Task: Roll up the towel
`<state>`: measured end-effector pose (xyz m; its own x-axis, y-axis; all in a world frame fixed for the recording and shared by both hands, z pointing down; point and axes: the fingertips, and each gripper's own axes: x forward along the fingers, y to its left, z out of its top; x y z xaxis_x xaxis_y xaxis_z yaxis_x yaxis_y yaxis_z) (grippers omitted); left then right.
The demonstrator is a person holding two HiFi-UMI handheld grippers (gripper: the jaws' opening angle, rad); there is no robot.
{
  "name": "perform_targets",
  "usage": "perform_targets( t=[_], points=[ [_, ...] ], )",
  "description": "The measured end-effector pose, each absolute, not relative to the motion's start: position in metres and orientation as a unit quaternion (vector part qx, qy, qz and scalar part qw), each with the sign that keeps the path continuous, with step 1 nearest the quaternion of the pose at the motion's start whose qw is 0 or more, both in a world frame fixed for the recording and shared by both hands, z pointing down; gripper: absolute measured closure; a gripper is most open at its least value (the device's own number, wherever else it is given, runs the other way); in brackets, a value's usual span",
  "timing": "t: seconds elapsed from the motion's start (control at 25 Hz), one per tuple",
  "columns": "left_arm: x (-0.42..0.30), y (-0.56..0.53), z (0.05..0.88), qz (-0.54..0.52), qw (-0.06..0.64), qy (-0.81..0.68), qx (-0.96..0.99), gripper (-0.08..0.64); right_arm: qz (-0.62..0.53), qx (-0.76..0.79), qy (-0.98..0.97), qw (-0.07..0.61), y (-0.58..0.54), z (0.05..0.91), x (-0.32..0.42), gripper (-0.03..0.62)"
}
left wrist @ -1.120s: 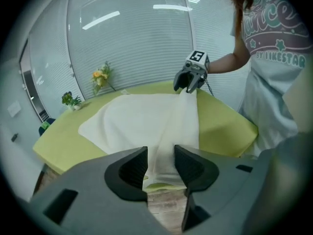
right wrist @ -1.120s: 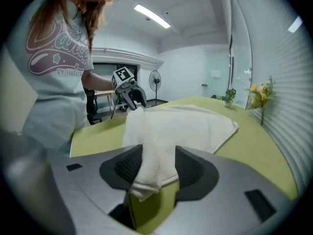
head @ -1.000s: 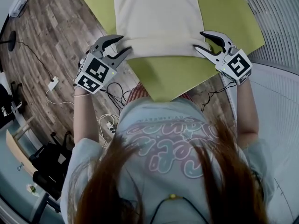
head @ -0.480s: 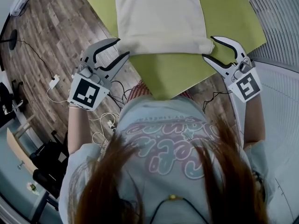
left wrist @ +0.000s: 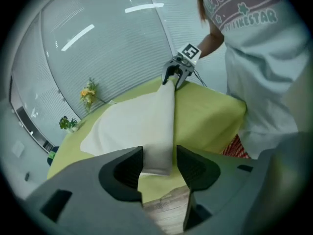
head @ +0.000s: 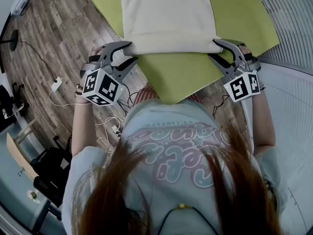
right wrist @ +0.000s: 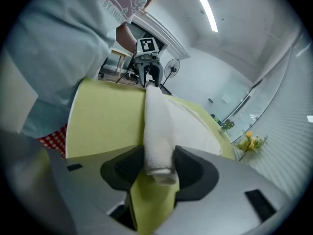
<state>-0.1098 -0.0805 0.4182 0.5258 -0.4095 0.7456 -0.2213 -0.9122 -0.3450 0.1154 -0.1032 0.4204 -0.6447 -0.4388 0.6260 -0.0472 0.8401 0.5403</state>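
With the left gripper (head: 131, 52), straddled the left end of the rolled edge (head: 171, 47) of the towel (head: 166, 13). Had just spread its jaws wider, leaving the cloth between them, brushing one pad and clear of the other, so loosely bracketed and not squeezed. With the right gripper (head: 215, 50), took the opposite end of the same roll. Had just drawn those jaws in, and appeared to press both pads against the cloth, so a grip on the towel at a fairly wide setting.

Found the towel lying on the green worktop (head: 181, 75), its rolled edge nearest the person and a little back from the worktop's front edge. Saw only a slim roll there, running straight from one gripper to the other. Saw the far larger part of the cloth spread flat beyond it, reaching away across the worktop.

Judged the task to be early: first turns made and tidy, nearly the whole length left to wind up. Judged a firm hold at the left end to be needed before pushing the roll onward.
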Motion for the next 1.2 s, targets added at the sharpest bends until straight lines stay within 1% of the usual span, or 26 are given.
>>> perform_targets(
  t=[0.08,0.24,0.28,0.4,0.52,0.68,0.88,1.04,1.2],
  points=[
    [-0.112,-0.088,0.424,-0.474,0.135,0.185,-0.85,0.371,-0.256,0.143,-0.869,0.398,-0.108,0.424,0.115,0.428],
    [-0.111,-0.097,0.432,-0.488,0.158,0.185,-0.838,0.381,-0.259,0.155,-0.869,0.391,-0.115,0.429,0.114,0.454],
    [-0.111,-0.097,0.432,-0.487,0.157,0.186,-0.839,0.392,-0.264,0.161,-0.867,0.391,-0.114,0.429,0.115,0.467],
    [-0.113,-0.091,0.426,-0.466,0.127,0.196,-0.854,0.464,-0.278,0.175,-0.86,0.389,-0.106,0.423,0.119,0.502],
    [-0.115,-0.075,0.415,-0.445,0.086,0.193,-0.87,0.483,-0.264,0.172,-0.872,0.375,-0.091,0.417,0.121,0.508],
    [-0.114,-0.049,0.422,-0.445,0.07,0.185,-0.873,0.485,-0.282,0.142,-0.862,0.396,-0.064,0.423,0.123,0.508],
    [-0.115,-0.031,0.423,-0.441,0.047,0.191,-0.875,0.485,-0.251,0.128,-0.872,0.4,-0.044,0.421,0.123,0.506],
    [-0.119,-0.036,0.426,-0.448,0.028,0.183,-0.875,0.483,-0.176,0.113,-0.897,0.39,-0.051,0.422,0.12,0.505],
    [-0.122,-0.05,0.421,-0.431,-0.034,0.177,-0.884,0.483,-0.066,0.091,-0.921,0.373,-0.065,0.418,0.118,0.504]
  ],
)
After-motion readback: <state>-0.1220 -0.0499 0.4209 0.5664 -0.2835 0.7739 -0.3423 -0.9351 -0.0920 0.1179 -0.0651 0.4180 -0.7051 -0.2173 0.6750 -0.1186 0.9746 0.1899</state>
